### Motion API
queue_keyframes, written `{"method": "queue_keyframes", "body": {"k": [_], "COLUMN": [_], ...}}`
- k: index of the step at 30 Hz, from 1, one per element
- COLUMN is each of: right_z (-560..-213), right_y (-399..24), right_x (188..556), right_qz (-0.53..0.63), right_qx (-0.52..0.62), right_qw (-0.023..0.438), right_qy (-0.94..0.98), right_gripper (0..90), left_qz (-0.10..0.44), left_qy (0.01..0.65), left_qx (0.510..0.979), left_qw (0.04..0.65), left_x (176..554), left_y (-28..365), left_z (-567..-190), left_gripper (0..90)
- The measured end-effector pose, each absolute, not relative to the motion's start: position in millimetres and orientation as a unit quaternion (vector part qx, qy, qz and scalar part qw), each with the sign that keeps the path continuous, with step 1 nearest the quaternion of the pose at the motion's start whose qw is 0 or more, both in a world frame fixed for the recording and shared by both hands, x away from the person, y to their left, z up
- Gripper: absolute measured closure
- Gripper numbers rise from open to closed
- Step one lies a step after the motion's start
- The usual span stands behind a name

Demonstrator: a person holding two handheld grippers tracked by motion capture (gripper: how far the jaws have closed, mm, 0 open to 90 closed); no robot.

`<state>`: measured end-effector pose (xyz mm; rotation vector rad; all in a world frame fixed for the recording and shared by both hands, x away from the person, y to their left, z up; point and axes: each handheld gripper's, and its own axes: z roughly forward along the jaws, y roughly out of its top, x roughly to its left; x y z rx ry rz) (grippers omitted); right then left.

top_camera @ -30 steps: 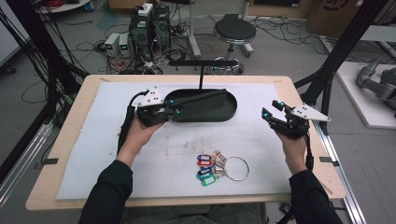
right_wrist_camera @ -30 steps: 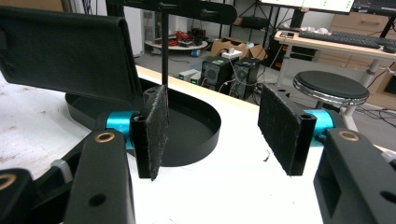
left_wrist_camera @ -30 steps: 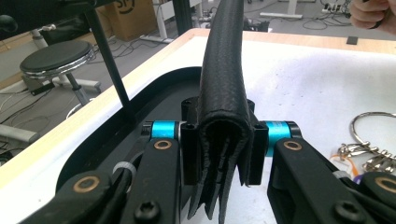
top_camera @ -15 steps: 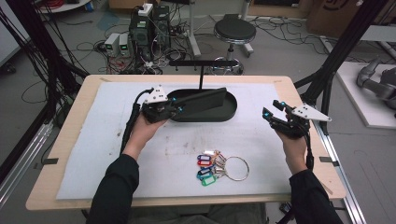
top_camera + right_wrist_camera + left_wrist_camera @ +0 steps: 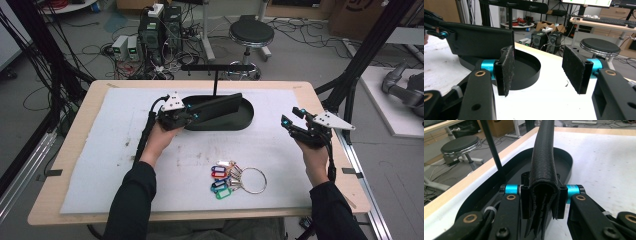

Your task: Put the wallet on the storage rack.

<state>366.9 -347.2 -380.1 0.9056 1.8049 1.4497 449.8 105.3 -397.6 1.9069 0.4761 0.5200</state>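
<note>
A: Tray contents?
B: I see the black oval tray (image 5: 240, 121) bare; the black wallet (image 5: 212, 106) hangs over it, clamped in my left gripper (image 5: 186, 116).
A: Right?
B: Right gripper (image 5: 292, 119) gapes wide, holding nothing, well apart.

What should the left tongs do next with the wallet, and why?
Probably lower it a little further and let go. The left tongs are shut on the black wallet, which hangs edge-up over the oval black tray. The right tongs stand open and apart.
</note>
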Motion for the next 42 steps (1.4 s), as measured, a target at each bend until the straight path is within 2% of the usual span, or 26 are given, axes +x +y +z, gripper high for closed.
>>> {"method": "queue_keyframes", "body": {"k": [16,42], "right_z": [-380.5,-381.8], "right_y": [-348.1,-348.4], "right_x": [367.1,368.2], "right_qz": [0.552,0.551], "right_qx": [0.345,0.348], "right_qw": [0.320,0.316], "right_qy": [0.689,0.690], "right_gripper": [43.8,43.1], "left_qz": [0.209,0.199], "left_qy": [0.238,0.269], "left_qx": [0.799,0.795], "left_qw": [0.512,0.507], "left_x": [480.9,492.0], "left_y": [94.4,96.0], "left_z": [-405.4,-422.9], "left_gripper": [73.9,70.5]}}
